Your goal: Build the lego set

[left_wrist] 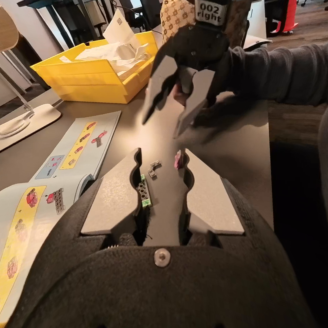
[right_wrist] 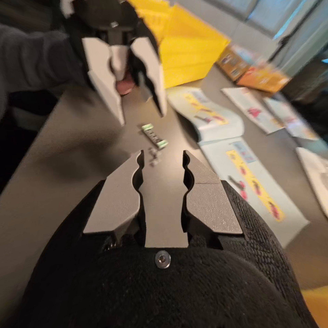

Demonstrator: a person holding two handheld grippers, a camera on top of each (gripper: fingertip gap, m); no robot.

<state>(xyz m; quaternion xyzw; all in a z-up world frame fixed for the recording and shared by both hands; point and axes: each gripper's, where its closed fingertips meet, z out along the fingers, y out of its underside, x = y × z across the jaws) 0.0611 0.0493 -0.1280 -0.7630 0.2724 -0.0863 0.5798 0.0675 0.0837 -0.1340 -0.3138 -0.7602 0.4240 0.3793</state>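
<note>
My left gripper point(left_wrist: 163, 152) is open and low over the grey table point(left_wrist: 124, 138). Between its fingers lie two small grey plates point(left_wrist: 154, 168) and a grey studded plate with green ends point(left_wrist: 144, 193). A blurred pink piece point(left_wrist: 178, 159) sits at the inner face of its right finger; the other pad is far from it. My right gripper point(right_wrist: 163, 152) is open and empty. It hangs just beyond the left one point(left_wrist: 159, 129), tips pointing down. The right wrist view also shows the green-ended plate point(right_wrist: 154, 135), the small grey plates point(right_wrist: 153, 157) and the left gripper point(right_wrist: 142, 118).
A yellow bin point(left_wrist: 92, 76) with crumpled paper stands at the back. An open picture booklet point(left_wrist: 79, 142) lies left of the left gripper. A lamp base point(left_wrist: 26, 120) stands far left. Orange boxes point(right_wrist: 257, 76) and more booklets point(right_wrist: 257, 110) lie beyond. The table edge point(left_wrist: 268, 159) is close on the right.
</note>
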